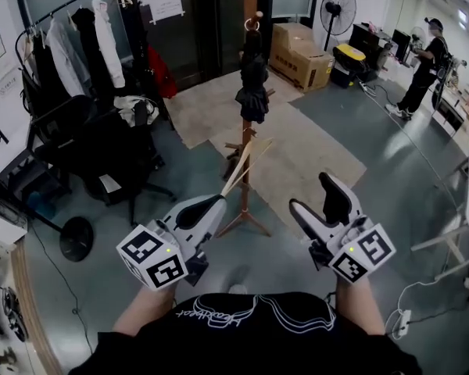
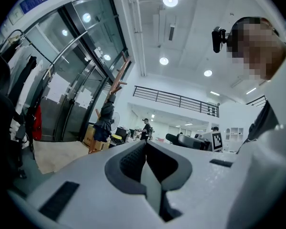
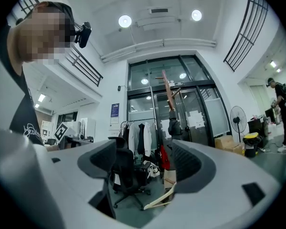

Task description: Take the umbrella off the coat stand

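Observation:
A folded black umbrella hangs high on the wooden coat stand, which rises from a tripod foot in the middle of the floor. Both grippers are held level in front of me, short of the stand and apart from it. My left gripper is to the left of the stand's foot with its jaws together and nothing between them. My right gripper is to the right, its jaws wide apart and empty. The left gripper view shows the umbrella far off, left of that gripper. In the right gripper view it hangs beyond the open gripper.
A light wooden hanger leans against the stand's lower pole. A black office chair and a clothes rack stand at the left, cardboard boxes and a fan behind. A person stands far right.

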